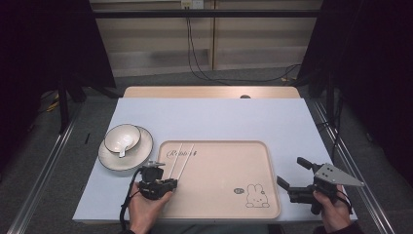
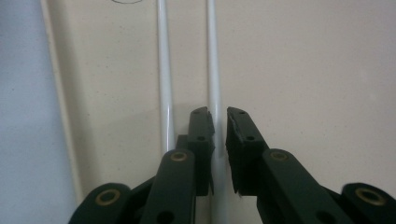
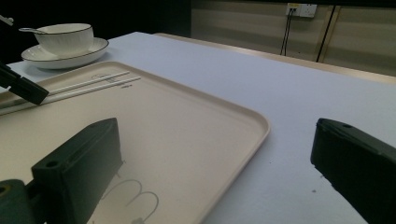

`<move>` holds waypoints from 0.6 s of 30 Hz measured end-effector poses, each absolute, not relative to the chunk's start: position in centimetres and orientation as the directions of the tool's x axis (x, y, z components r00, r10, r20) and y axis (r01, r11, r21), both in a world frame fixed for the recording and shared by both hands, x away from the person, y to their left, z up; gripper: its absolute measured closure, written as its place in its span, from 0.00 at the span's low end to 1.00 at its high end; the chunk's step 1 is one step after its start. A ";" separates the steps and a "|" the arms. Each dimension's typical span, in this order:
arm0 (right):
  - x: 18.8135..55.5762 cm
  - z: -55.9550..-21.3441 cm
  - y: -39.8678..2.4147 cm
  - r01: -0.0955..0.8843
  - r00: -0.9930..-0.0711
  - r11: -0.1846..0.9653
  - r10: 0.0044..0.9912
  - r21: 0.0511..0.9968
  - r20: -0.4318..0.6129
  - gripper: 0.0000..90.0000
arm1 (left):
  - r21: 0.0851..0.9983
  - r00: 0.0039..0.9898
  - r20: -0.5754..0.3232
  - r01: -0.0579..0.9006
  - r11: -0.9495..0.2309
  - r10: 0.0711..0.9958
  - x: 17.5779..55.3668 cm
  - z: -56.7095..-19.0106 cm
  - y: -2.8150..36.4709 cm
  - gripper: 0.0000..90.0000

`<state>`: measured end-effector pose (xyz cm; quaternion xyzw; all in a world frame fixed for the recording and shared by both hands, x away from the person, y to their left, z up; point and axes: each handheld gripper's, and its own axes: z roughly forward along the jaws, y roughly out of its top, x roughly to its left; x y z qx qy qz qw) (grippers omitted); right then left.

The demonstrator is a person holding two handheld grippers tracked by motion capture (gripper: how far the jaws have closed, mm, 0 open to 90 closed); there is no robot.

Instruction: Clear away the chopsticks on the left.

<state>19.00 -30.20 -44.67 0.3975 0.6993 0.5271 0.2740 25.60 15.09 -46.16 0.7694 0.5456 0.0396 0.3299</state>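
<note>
Two white chopsticks [image 1: 179, 160] lie side by side on the left part of a beige tray [image 1: 219, 168]. My left gripper [image 1: 171, 181] sits over their near ends. In the left gripper view its jaws [image 2: 220, 114] have closed on the right chopstick [image 2: 213, 56], which lies flat on the tray [image 2: 303, 70]. The left chopstick [image 2: 164, 70] is free beside them. My right gripper [image 1: 290, 170] hovers just off the tray's right edge, wide open with nothing between its jaws [image 3: 217, 130]. Its view looks across the tray [image 3: 163, 121] to the chopsticks [image 3: 88, 81].
A white bowl [image 1: 122, 135] holding a spoon [image 1: 122, 148] stands on a plate [image 1: 142, 151] left of the tray, also visible as the bowl [image 3: 65, 37] far off. A rabbit drawing [image 1: 257, 196] marks the tray's near right corner. A pale mat [image 1: 219, 117] covers the table.
</note>
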 end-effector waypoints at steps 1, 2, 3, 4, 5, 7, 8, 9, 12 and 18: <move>19.0 -44.7 -30.2 0.267 -0.533 0.128 0.845 0.955 0.036 0.02 | 0.553 0.403 -0.310 0.813 -0.182 0.861 25.7 -46.2 15.2 0.89; 19.0 -44.7 -30.2 0.265 -0.532 0.127 0.846 0.956 0.036 0.02 | 0.556 0.413 -0.320 0.811 -0.184 0.852 25.7 -46.3 15.3 0.88; 19.0 -44.7 -30.2 0.264 -0.536 0.129 0.844 0.956 0.034 0.02 | 0.559 0.418 -0.321 0.808 -0.186 0.850 25.8 -46.2 15.4 0.85; 19.0 -44.7 -30.2 0.265 -0.535 0.129 0.844 0.956 0.035 0.02 | 0.558 0.424 -0.324 0.808 -0.191 0.845 25.8 -46.2 15.4 0.82; 19.0 -44.7 -30.2 0.266 -0.535 0.129 0.844 0.955 0.035 0.02 | 0.555 0.429 -0.337 0.809 -0.192 0.838 25.9 -46.1 15.5 0.79; 19.0 -44.7 -30.2 0.274 -0.532 0.122 0.846 0.954 0.044 0.02 | 0.568 0.440 -0.349 0.802 -0.188 0.827 25.9 -46.0 15.6 0.74; 19.0 -44.7 -30.2 0.277 -0.531 0.120 0.846 0.953 0.048 0.02 | 0.578 0.457 -0.357 0.793 -0.192 0.815 25.8 -45.9 15.7 0.72; 19.1 -44.7 -30.2 0.270 -0.531 0.127 0.846 0.954 0.038 0.02 | 0.591 0.471 -0.344 0.781 -0.203 0.812 25.8 -45.7 15.7 0.69; 19.0 -44.7 -30.2 0.268 -0.535 0.126 0.844 0.955 0.039 0.02 | 0.643 0.536 -0.336 0.731 -0.227 0.775 25.7 -45.2 16.0 0.53; 19.0 -44.7 -30.2 0.265 -0.533 0.125 0.845 0.956 0.037 0.02 | 0.748 0.623 -0.291 0.622 -0.234 0.726 25.6 -43.7 16.7 0.27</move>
